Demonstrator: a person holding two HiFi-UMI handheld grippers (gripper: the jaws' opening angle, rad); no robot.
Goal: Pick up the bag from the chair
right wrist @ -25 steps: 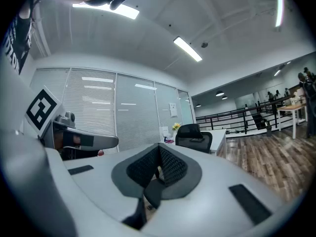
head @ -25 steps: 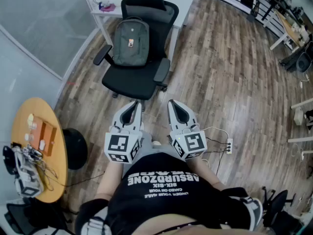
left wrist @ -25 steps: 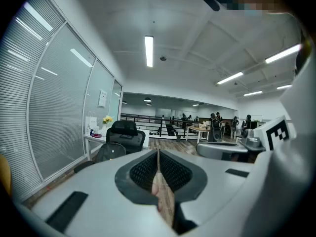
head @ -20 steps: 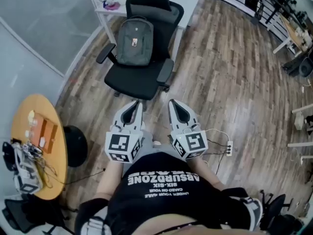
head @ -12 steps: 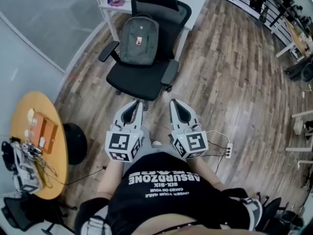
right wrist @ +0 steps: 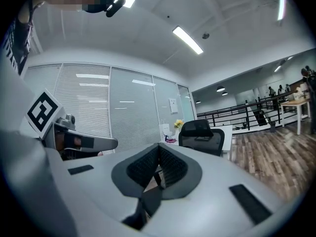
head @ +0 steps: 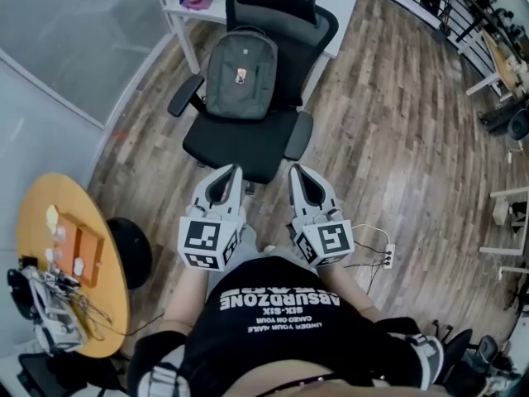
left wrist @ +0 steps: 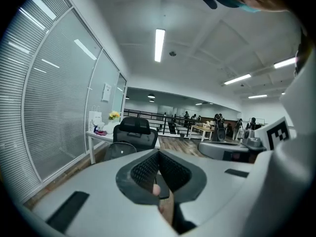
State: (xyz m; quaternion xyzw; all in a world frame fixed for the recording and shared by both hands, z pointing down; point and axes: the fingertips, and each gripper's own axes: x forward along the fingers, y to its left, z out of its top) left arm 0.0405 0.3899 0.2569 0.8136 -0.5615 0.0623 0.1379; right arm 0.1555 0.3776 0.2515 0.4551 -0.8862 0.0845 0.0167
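Note:
A grey-green backpack (head: 241,77) stands upright on the seat of a black office chair (head: 248,143), leaning on its backrest. My left gripper (head: 235,170) and right gripper (head: 295,170) are held side by side close to my body. Both point at the chair's front edge, a short way from it. Both are shut with nothing between the jaws. In the left gripper view the chair (left wrist: 134,131) and the bag (left wrist: 117,151) show beyond the closed tip of the left gripper (left wrist: 158,153). The right gripper view shows the chair (right wrist: 200,132) past the right gripper (right wrist: 159,147).
A white desk (head: 183,5) with small items stands behind the chair, beside a glass wall. A round wooden table (head: 50,246) with clutter is at my left, with a black round base (head: 132,251) next to it. A power strip (head: 386,251) lies on the wooden floor at my right.
I have come closer to the chair: it and the bag sit lower and larger in the head view. Both grippers stay shut and side by side.

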